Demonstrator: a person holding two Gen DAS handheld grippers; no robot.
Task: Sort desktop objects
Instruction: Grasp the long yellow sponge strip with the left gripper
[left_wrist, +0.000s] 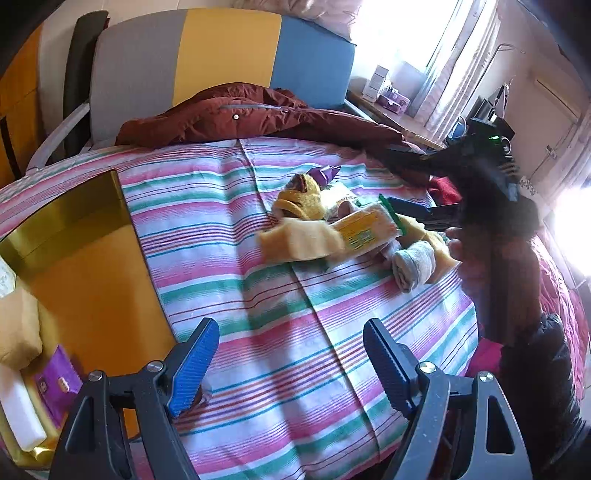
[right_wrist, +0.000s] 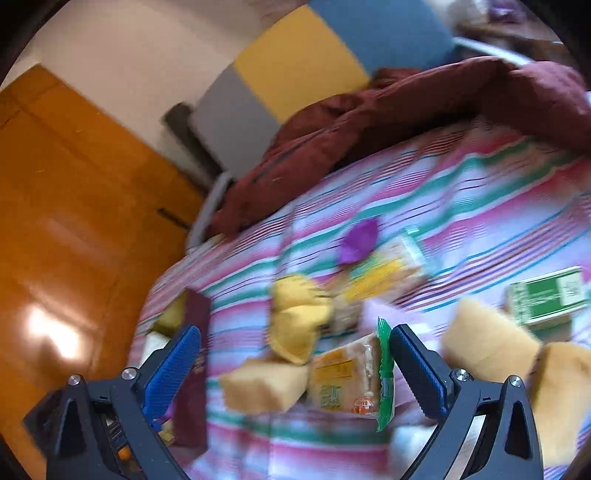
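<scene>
- While the right tool (right_wrist: 295, 360) hangs wide open over the pile on the striped bed (left_wrist: 280, 332), I'd center the snack packet (right_wrist: 349, 380) between its fingers, drop lower, then squeeze on the packet body, not the green seam.
- Packet lies flat mid-pile, touching a yellow sponge (right_wrist: 264, 384); clear that first or it gets pinched too.
- Left tool (left_wrist: 290, 365) released, holding nothing, near the gold box (left_wrist: 74, 206).
- Count, blur permitting: 2 snack packets, about 4 yellow sponges, 1 purple wrapper (right_wrist: 358, 240), 1 green carton (right_wrist: 546, 295), 1 rolled grey sock (left_wrist: 413, 262).
</scene>
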